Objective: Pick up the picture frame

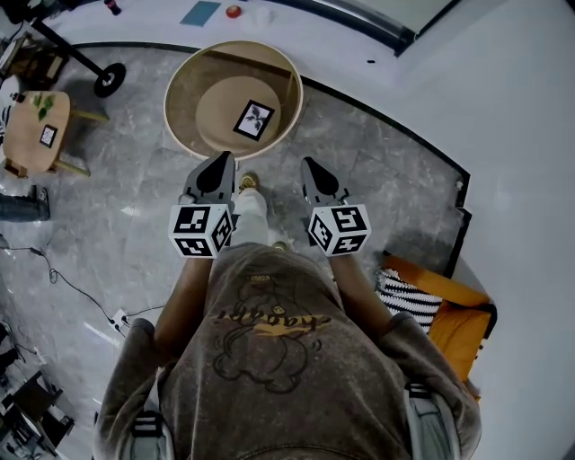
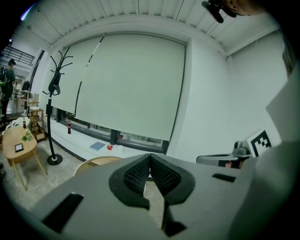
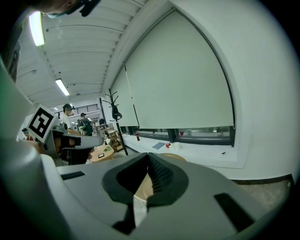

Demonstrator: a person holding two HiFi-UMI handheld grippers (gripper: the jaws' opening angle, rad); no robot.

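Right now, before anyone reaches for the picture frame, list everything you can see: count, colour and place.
picture frame: one, black with white mount, on the round table
round table: one, tan, ahead of both grippers
side table: one, light wood, far left
book: one, blue, window ledge
round object: one, red, beside the book
orange cushion: one, orange, right edge
striped cushion: one, black-white, beside it
left gripper: one, grey, fingers shut, empty
right gripper: one, grey, fingers shut, empty
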